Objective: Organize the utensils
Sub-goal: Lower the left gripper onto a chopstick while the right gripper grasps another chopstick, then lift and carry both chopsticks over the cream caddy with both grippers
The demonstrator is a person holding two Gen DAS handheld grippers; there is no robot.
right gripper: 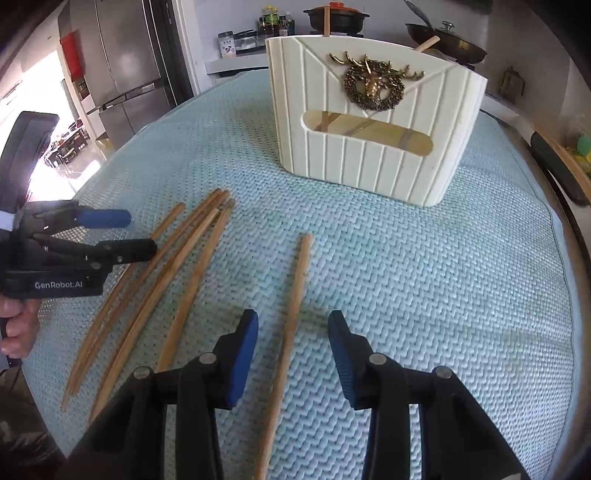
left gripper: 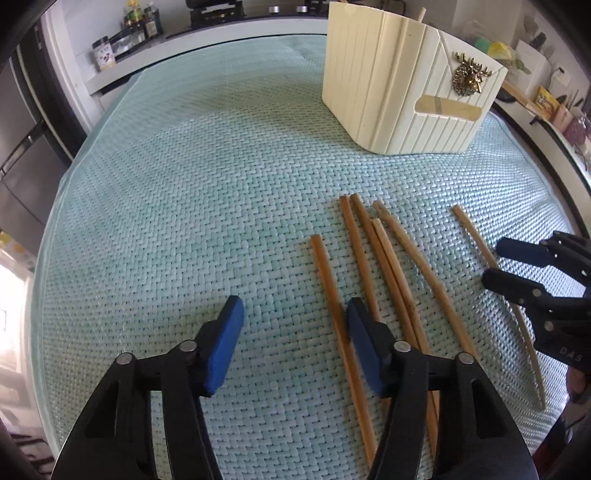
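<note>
Several wooden chopsticks lie on a teal woven mat. My left gripper is open low over the mat. The leftmost chopstick runs between its blue pads, close beside the right pad, and the rest of the bundle lies just right of it. My right gripper is open and straddles a lone chopstick with a gap on each side. A cream ribbed holder with a gold deer emblem stands upright at the back, and stick ends poke out of its top.
The round mat's edge curves close on the right. A steel fridge stands far left, and a pot and a wok sit behind the holder. A hand grips the left tool.
</note>
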